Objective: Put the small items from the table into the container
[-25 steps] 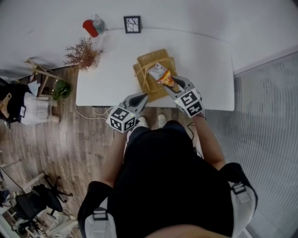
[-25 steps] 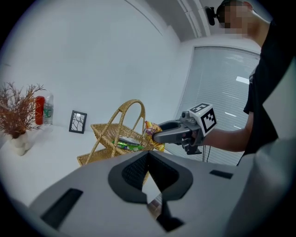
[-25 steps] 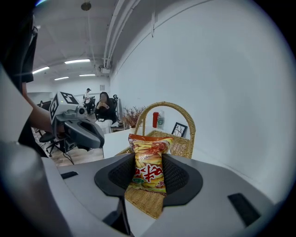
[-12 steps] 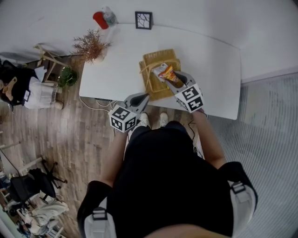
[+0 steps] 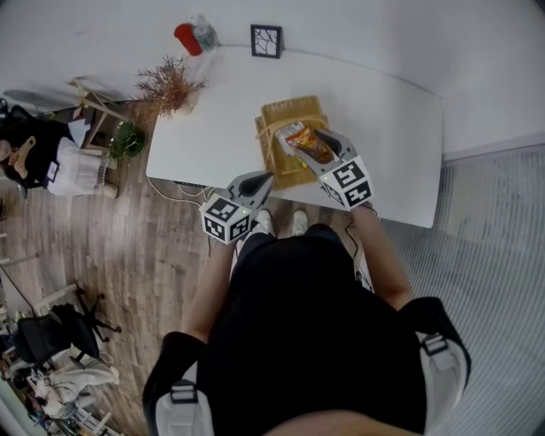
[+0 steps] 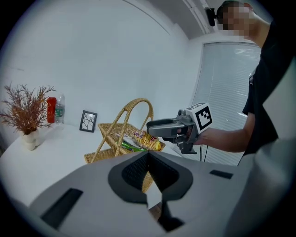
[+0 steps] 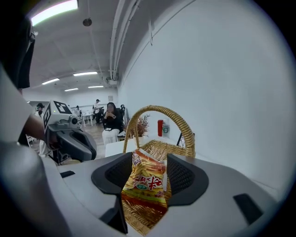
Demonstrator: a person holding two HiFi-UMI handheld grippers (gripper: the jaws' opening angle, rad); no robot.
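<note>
Head view: right claw (image 5: 327, 141), reaching over basket (image 5: 274, 114), opens around snack packet (image 5: 310, 146); left claw (image 5: 265, 177) closed.

White walls (image 6: 92, 55); wood-plank floor (image 5: 102, 281); white table (image 5: 383, 128); ceiling strip lights (image 7: 51, 11); apparently slatted blinds (image 6: 222, 78).

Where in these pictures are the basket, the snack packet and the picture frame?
Basket (image 7: 159, 109): right gripper view, top of its handle.
Snack packet (image 7: 144, 181): right gripper view, middle of its printed front.
Picture frame (image 5: 266, 41): head view, centre of the frame.
</note>
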